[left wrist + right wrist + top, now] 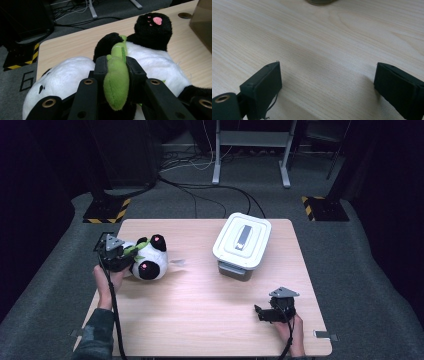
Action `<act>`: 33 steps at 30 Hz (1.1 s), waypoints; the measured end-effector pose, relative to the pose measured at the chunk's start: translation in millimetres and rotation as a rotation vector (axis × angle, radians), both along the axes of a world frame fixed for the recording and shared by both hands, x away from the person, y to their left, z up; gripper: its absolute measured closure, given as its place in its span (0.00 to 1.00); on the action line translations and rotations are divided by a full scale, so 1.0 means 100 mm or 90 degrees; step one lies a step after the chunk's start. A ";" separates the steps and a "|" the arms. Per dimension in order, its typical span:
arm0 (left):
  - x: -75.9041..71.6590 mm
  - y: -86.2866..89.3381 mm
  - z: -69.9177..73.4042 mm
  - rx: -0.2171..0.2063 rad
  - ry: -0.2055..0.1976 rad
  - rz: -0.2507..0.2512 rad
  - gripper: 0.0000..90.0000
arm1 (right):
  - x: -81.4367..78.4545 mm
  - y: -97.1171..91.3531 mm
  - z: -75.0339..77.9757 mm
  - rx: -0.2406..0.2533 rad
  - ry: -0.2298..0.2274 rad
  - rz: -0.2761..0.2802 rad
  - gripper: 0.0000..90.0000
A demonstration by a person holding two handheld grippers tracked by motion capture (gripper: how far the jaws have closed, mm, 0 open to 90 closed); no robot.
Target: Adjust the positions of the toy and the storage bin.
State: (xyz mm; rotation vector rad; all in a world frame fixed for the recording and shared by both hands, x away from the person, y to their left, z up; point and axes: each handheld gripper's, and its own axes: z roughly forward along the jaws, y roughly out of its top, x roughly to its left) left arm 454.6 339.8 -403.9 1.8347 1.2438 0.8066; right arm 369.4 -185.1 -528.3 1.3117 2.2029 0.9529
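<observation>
A black and white plush panda (pixel 148 259) lies at the left of the wooden table (pixel 200 295), its pink-padded paws up. My left gripper (pixel 125 255) is shut on the green bamboo stalk (pixel 117 75) sewn to the panda; the stalk (pixel 136 247) sticks out between the jaws, over the white belly (pixel 155 65). My right gripper (pixel 260 312) rests near the table's front right corner, held by a hand, jaws wide apart over bare wood with nothing between the pads (pixel 265 82).
A white lidded plastic box (pixel 242 242) with a grey handle stands at the back right of the table. Beyond the far edge are grey carpet, cables, a metal stand's legs (pixel 250 155) and black bases with yellow-black tape (pixel 107 210).
</observation>
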 end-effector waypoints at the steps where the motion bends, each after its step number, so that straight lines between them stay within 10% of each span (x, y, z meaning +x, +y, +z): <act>1: 0.03 0.00 0.00 0.002 0.003 0.001 0.82 | 0.00 0.00 0.00 0.000 0.000 0.000 0.08; 14: 0.27 -0.06 -0.31 0.009 0.049 0.019 0.74 | 0.00 0.00 0.00 0.000 -0.001 0.000 0.08; 24: 0.10 -0.02 -0.18 -0.013 0.055 0.030 0.27 | 0.00 0.00 0.00 -0.001 -0.001 -0.001 0.08; 33: -0.23 -0.02 -0.11 -0.015 0.048 0.006 0.16 | 0.00 0.00 0.00 -0.001 -0.002 -0.001 0.08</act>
